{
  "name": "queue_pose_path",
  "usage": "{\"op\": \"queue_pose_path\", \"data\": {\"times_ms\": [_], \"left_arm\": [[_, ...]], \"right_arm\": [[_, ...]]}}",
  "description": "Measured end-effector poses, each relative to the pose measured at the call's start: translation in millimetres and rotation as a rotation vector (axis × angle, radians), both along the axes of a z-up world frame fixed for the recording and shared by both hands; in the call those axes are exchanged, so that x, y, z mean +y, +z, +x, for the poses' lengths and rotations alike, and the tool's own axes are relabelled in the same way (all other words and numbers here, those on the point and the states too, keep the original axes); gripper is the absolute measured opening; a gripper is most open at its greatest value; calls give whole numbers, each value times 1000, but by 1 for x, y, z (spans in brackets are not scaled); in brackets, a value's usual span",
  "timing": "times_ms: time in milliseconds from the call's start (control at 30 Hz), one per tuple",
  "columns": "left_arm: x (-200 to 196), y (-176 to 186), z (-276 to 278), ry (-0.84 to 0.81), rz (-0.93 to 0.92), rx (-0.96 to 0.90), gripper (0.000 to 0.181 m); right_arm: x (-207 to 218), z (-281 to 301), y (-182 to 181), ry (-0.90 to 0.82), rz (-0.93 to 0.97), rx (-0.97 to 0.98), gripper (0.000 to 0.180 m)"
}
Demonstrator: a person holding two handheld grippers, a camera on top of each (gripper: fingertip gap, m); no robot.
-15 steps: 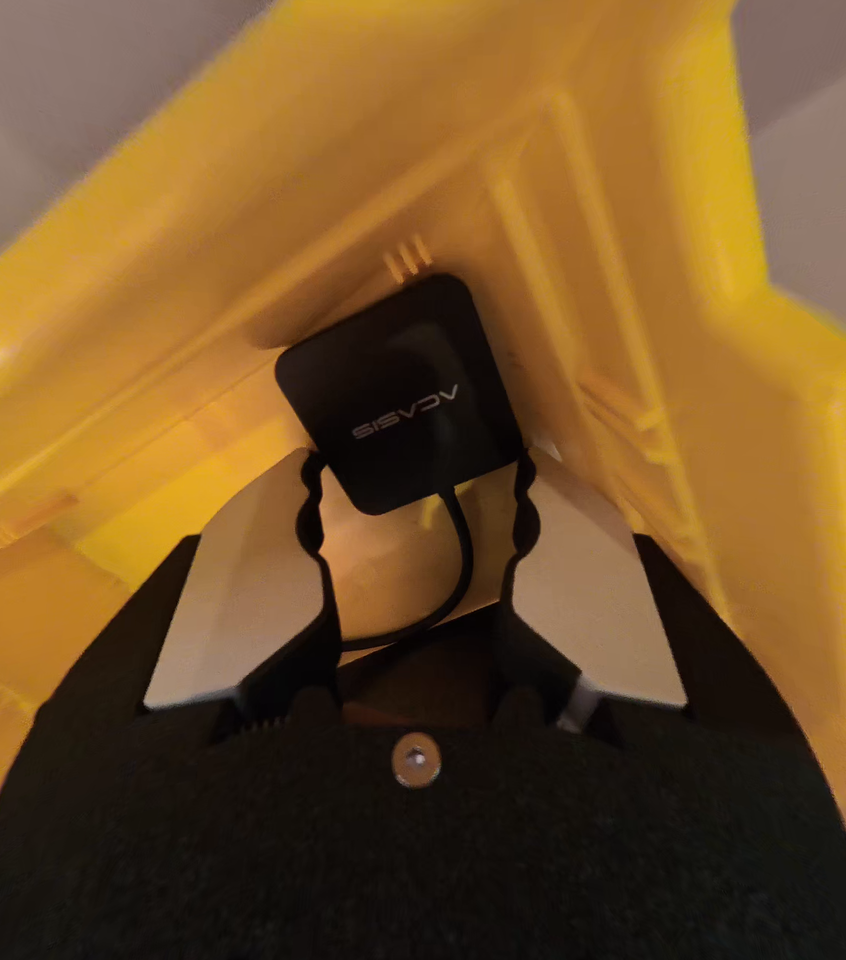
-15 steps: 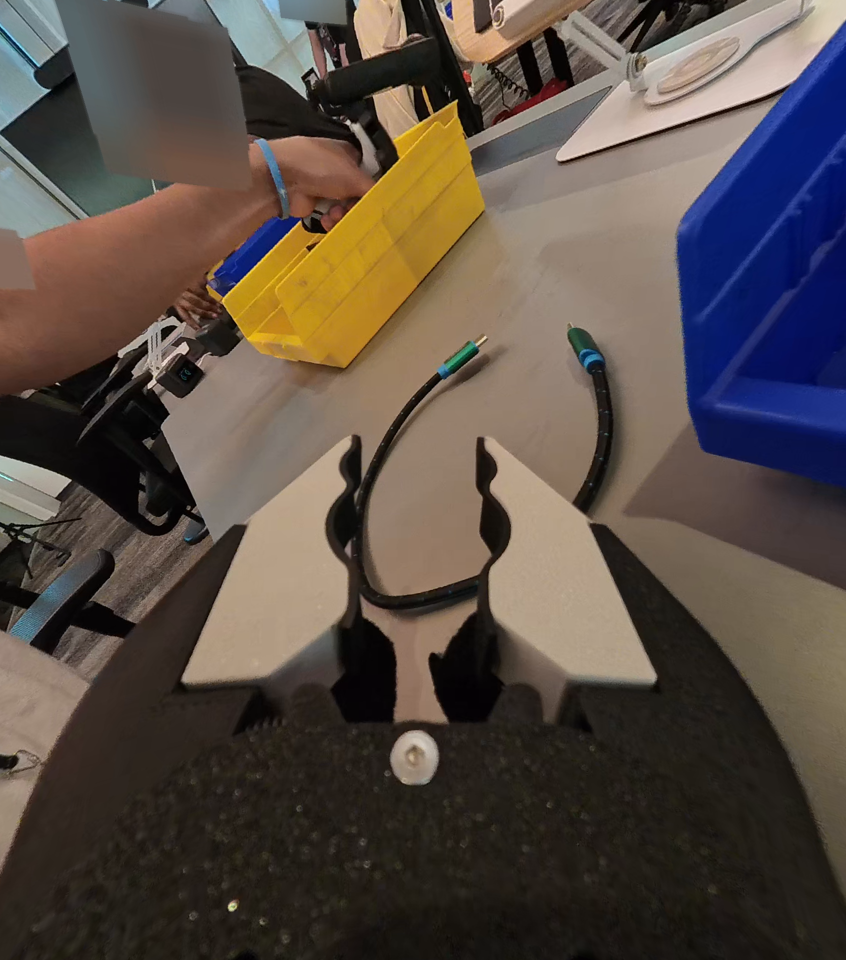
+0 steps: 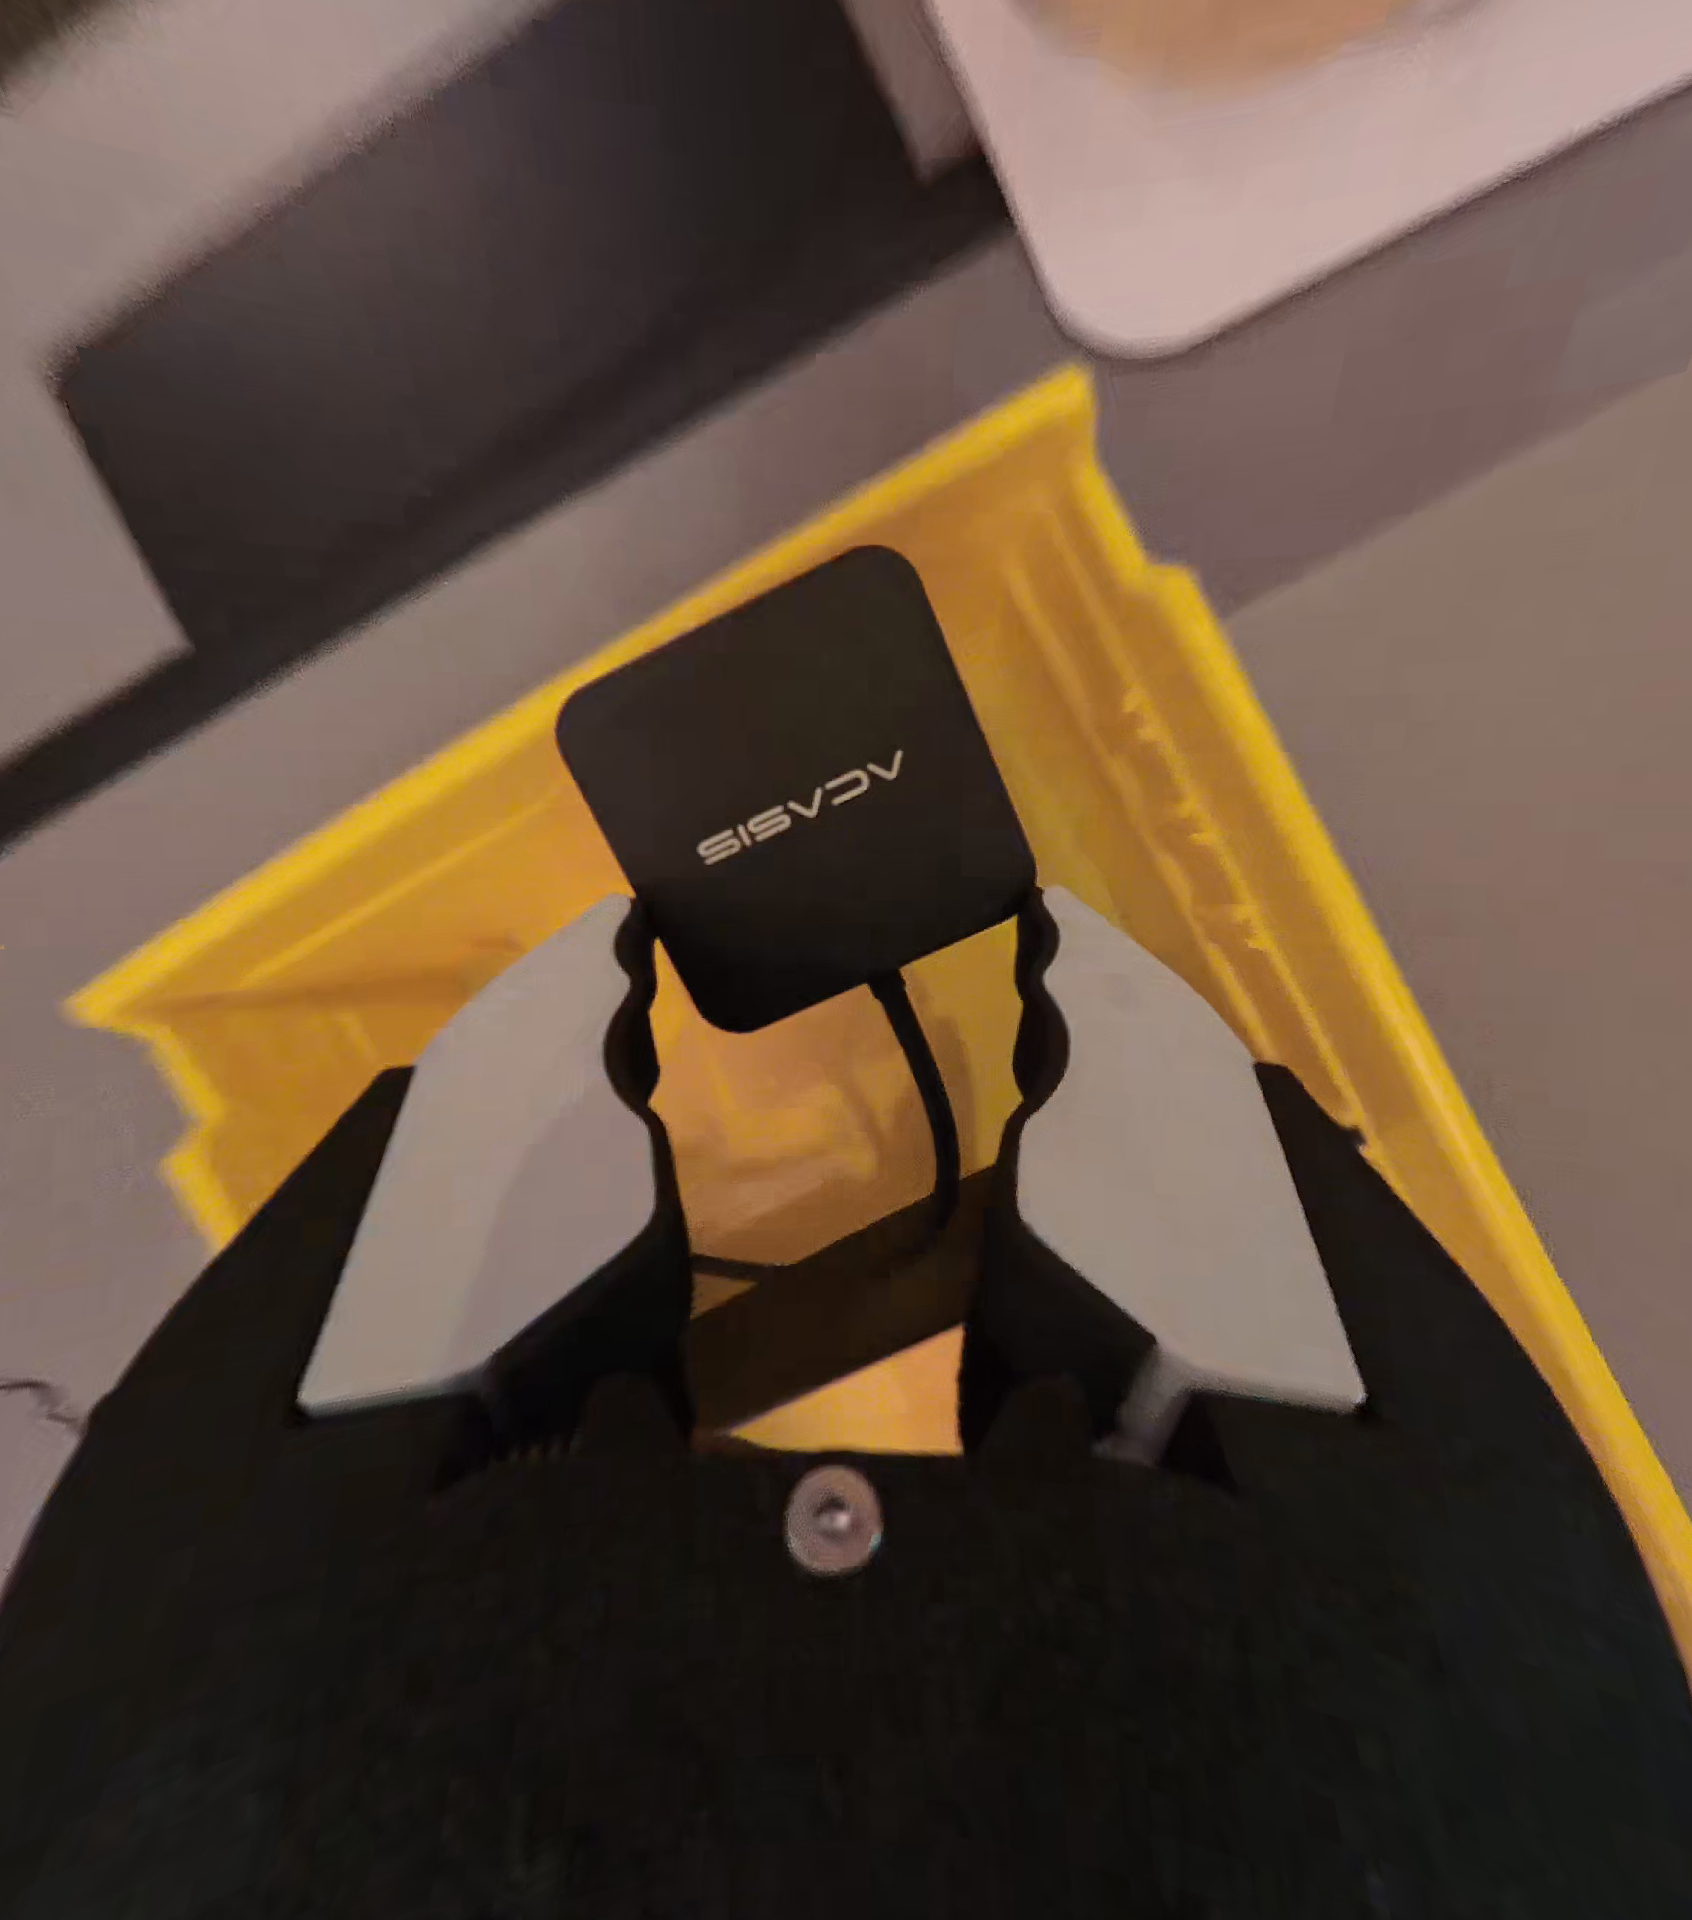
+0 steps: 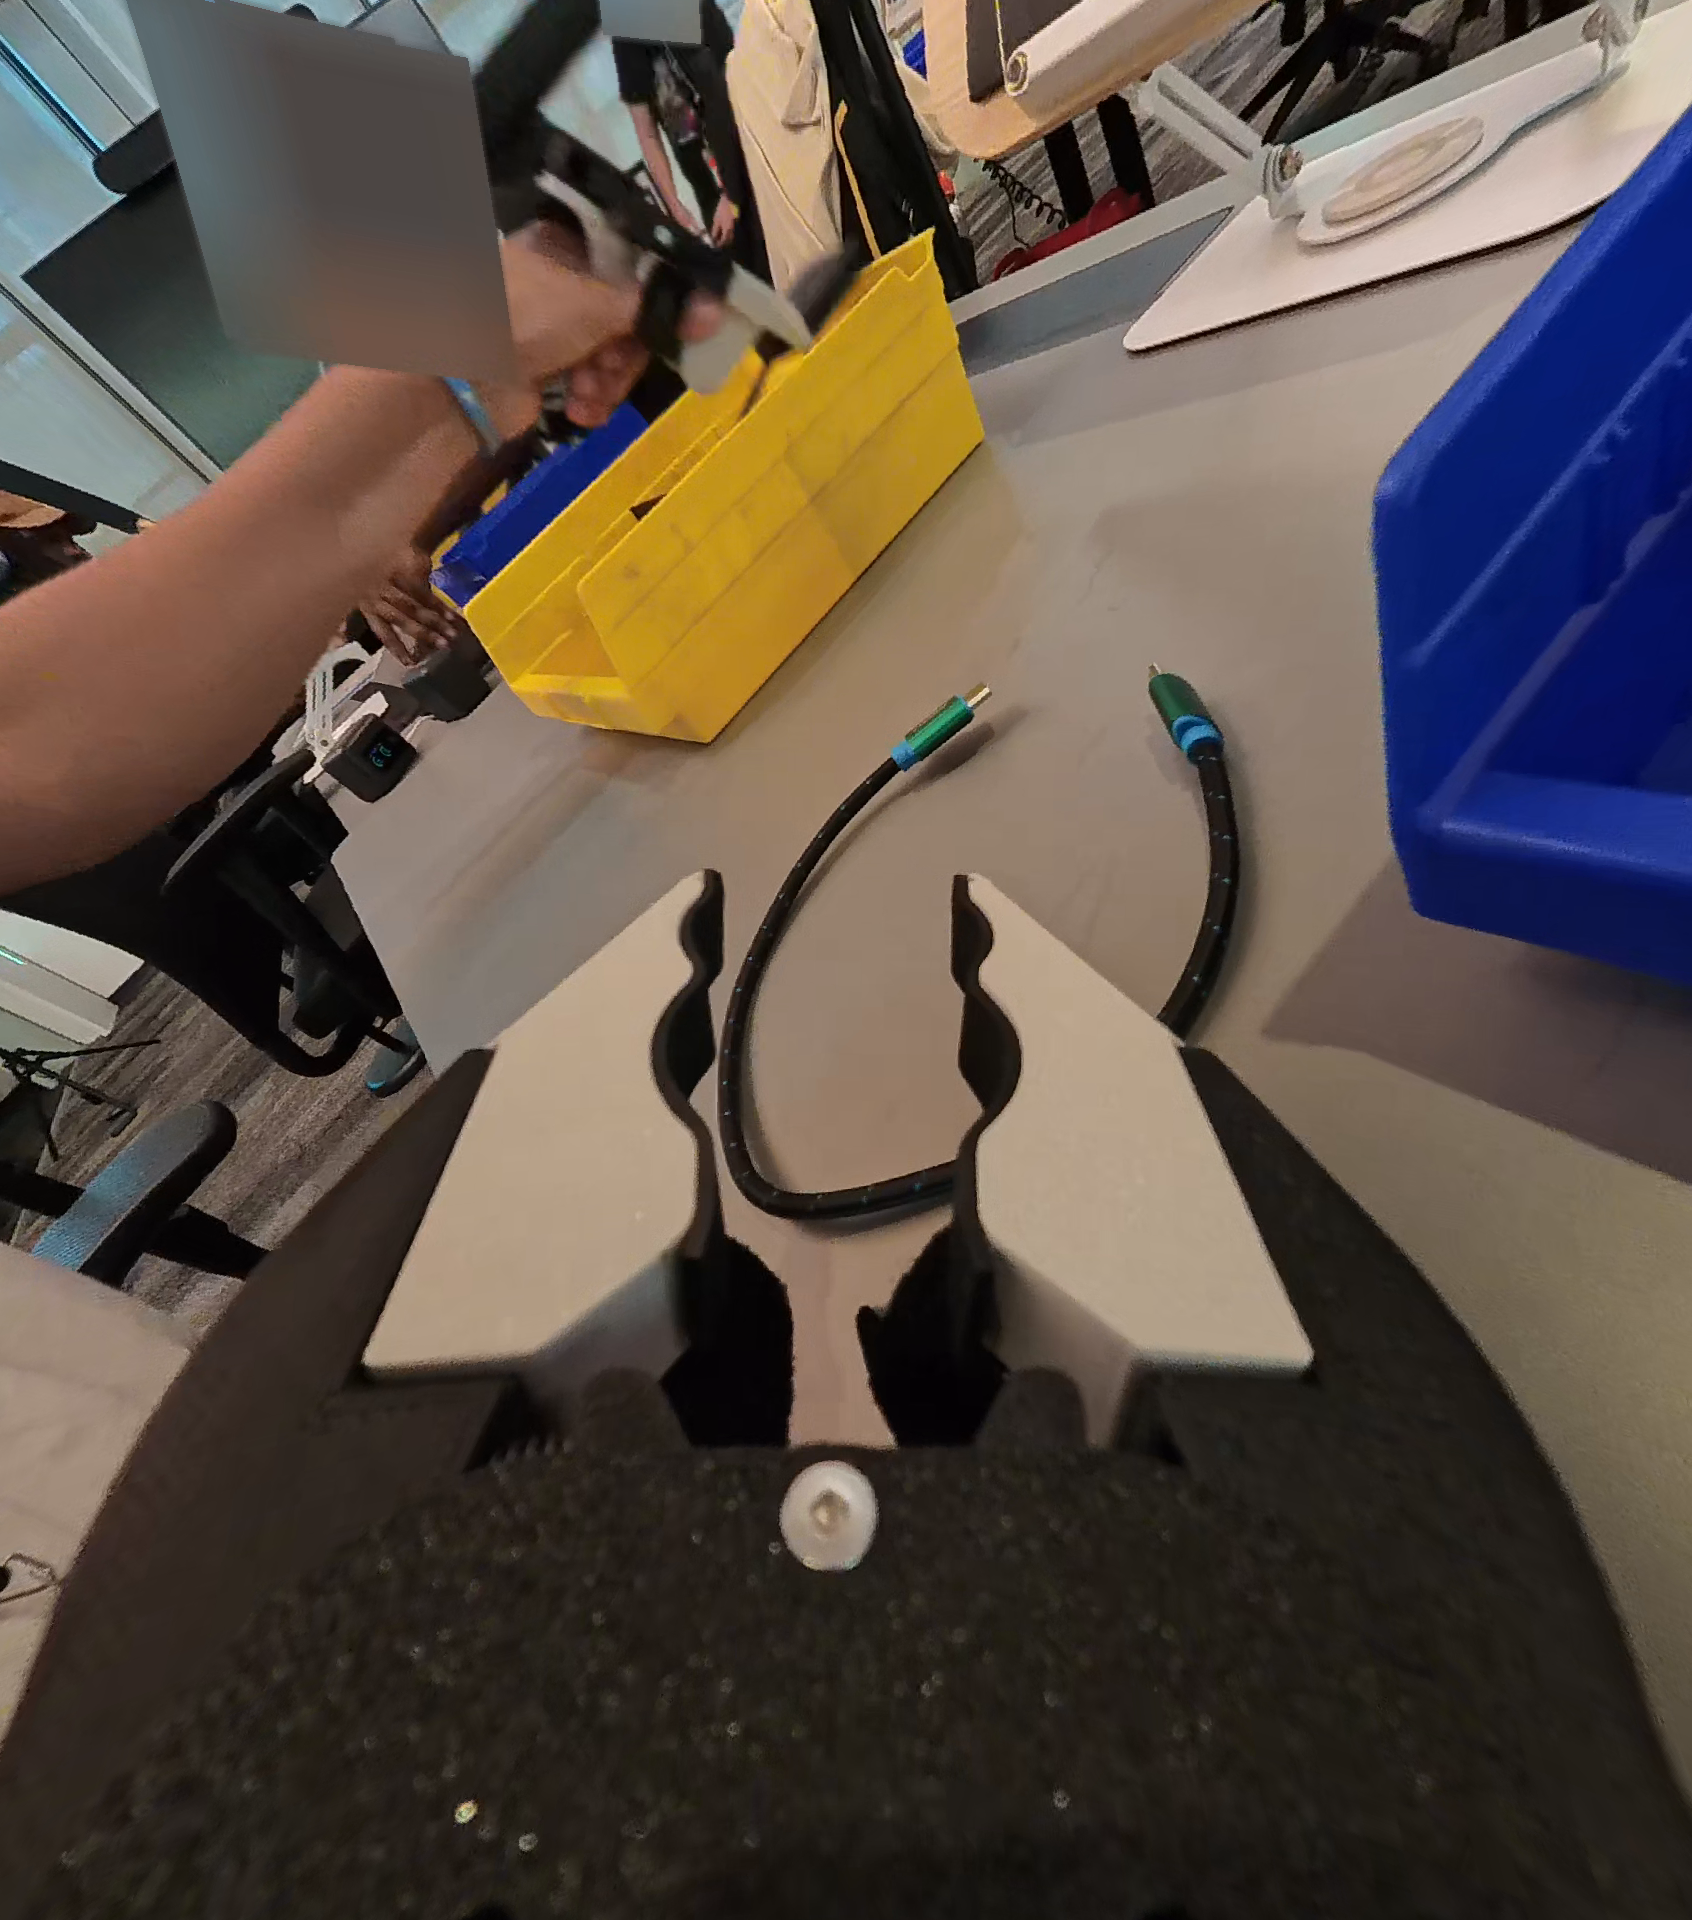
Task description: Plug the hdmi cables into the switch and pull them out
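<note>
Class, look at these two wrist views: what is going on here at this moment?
A person works with two hand-held grippers. The left hand-held gripper is shut on a black square switch, held above the yellow bin, its thin lead hanging down. The right hand-held gripper is open and empty, poised above the grey table, over a short braided HDMI cable that lies curved with both green plugs free. Nothing is plugged in yet. A blue bin sits at the right.

Switch (image 3: 788,781) looks matt black plastic, smooth; yellow bin (image 3: 1226,831) glossy ribbed plastic. Cable (image 4: 1214,873) has a woven braided sleeve with shiny metallic green plugs. Bench (image 4: 1081,582) smooth matt grey; blue bin (image 4: 1590,582) glossy plastic.
</note>
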State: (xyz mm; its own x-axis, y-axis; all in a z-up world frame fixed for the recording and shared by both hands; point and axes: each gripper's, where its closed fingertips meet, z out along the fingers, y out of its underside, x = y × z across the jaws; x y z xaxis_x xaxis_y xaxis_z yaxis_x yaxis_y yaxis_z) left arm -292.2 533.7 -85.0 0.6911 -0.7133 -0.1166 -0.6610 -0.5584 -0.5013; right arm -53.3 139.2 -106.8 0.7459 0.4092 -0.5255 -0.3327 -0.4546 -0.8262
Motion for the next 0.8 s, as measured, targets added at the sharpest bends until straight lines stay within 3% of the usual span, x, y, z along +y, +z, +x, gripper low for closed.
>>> {"op": "queue_pose_path", "data": {"times_ms": [133,300,433,600,700,800], "left_arm": [[-23,96,5,-190,321,-156,67],[-116,168,32,-502,522,-328,67],[-208,164,65,-758,373,-491,67],[-309,135,92,-1044,22,-699,66],[-348,120,99,-1158,-135,-760,66],[-363,107,108,-1199,-166,-755,66]], "right_arm": [[5,-3,6,4,16,-35,44],[21,-23,42,65,89,-68,44],[40,-57,94,183,195,-120,44],[53,-93,144,315,379,-208,45],[47,-111,158,462,375,-27,62],[37,-122,164,553,340,153,77]]}}
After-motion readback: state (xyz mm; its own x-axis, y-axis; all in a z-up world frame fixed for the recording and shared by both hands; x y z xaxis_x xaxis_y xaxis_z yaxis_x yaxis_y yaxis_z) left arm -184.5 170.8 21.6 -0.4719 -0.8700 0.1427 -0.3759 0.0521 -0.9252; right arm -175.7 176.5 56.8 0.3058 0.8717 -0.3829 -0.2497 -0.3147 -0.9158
